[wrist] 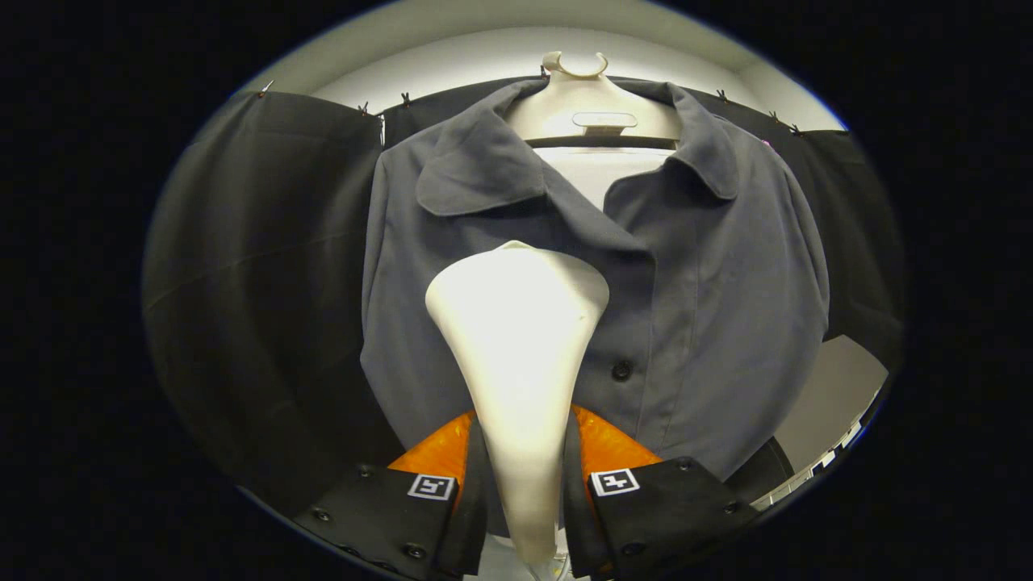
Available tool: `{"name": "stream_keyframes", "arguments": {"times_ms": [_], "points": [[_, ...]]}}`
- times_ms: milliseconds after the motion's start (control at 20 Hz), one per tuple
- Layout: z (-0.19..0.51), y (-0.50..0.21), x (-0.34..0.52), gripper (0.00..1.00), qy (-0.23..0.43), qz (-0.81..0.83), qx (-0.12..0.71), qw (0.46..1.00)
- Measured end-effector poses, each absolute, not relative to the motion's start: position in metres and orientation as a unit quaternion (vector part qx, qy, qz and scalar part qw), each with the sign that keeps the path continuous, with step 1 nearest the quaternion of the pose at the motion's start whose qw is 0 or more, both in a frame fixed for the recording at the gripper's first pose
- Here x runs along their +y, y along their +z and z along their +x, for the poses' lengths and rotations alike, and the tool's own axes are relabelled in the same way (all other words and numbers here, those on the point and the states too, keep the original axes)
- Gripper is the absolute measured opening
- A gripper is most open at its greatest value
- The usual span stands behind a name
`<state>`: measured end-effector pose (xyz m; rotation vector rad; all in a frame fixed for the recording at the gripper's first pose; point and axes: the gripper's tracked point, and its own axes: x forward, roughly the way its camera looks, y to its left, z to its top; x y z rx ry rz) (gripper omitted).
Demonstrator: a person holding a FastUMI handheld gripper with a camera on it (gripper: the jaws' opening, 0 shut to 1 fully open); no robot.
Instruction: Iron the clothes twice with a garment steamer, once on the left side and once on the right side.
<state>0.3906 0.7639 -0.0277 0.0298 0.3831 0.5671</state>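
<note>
Tongs (523,476): clamped on the steamer (518,339) handle, one finger each side
Steamer: pokes up from between the fingers, wide head against the shirt (710,307) front
Shirt: grey, buttoned, on a hanger (577,97) just beyond

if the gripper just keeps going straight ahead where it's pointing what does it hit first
Probably the grey shirt on its hanger. The gripper is shut on the steamer, whose head leads, so that would touch the shirt front first; depth is unclear.

Your gripper (523,472) shows two broad, flat-topped finger housings studded with small round screws, each carrying a square black-and-white fiducial marker on its inner top corner, just behind the faceted, glossy finger pads (440,452).
</note>
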Motion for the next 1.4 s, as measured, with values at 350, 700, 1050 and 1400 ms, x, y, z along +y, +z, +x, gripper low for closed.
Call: {"name": "stream_keyframes", "arguments": {"times_ms": [350, 700, 1050, 1400], "points": [[0.379, -0.075, 0.765, 0.47, 0.283, 0.011, 0.217, 0.934], [0.376, -0.116, 0.760, 0.47, 0.275, 0.002, 0.236, 0.932], [0.358, -0.167, 0.753, 0.47, 0.282, -0.011, 0.269, 0.921], [0.337, -0.240, 0.742, 0.48, 0.280, -0.017, 0.301, 0.911]]}}
